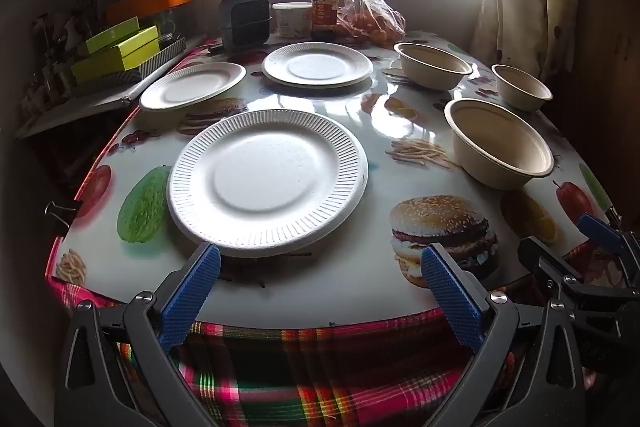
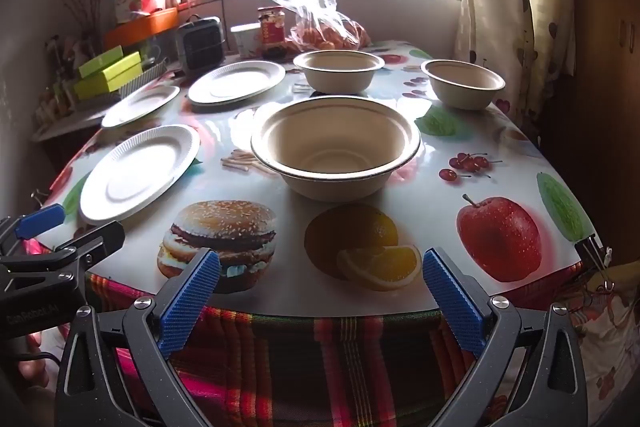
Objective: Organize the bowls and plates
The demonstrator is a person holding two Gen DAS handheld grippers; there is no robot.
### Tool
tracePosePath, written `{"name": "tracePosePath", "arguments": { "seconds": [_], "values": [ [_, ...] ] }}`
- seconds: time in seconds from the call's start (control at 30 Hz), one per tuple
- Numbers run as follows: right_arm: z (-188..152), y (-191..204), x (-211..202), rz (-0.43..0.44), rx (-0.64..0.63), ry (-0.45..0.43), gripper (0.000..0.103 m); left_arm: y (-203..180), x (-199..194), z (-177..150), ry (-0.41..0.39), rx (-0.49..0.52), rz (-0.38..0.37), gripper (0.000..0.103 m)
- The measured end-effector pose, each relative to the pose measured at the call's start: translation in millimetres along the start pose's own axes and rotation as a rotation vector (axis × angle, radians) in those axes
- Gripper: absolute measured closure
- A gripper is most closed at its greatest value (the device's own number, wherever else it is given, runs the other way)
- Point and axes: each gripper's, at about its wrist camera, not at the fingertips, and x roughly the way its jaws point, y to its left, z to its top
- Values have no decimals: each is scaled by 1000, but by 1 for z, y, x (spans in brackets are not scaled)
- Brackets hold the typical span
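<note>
Standing wide apart with nothing between them on both grippers: left gripper (image 1: 320,263) hanging at the near counter edge, pointing down at the near plate (image 1: 267,183); right gripper (image 2: 321,267) hanging at the same edge further right, pointing at the near bowl (image 2: 335,147). Blue pads (image 1: 192,291) showing clear of the plate's rim, not touching it.

Sitting on the left half of the counter (image 1: 360,291): three white plates. Lying nearest, the near plate; further back and left, the left plate (image 1: 193,86); at the far middle, the far plate (image 1: 317,63), looking like two stacked, though hard telling.

Sitting on the right half: three tan bowls, all upright and apart from each other. Resting nearest, the near bowl; behind it at the far middle, the far bowl (image 2: 338,71); off to the far right, the right bowl (image 2: 463,83).

Crowding the far end under the window: a jar (image 1: 325,11), a tub (image 1: 291,19), a bag (image 1: 360,7) of something orange and a small dark heater (image 1: 244,21). Hanging below the near edge, a plaid cloth (image 1: 312,375).
</note>
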Motion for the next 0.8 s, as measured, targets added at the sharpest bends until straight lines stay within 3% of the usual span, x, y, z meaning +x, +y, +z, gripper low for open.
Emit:
{"name": "tracePosePath", "arguments": {
  "seconds": [0.8],
  "values": [
    [3, 4, -1, 5, -10, -13, 0, 5, -3, 2, -5, -10, 2, 2]
  ]
}}
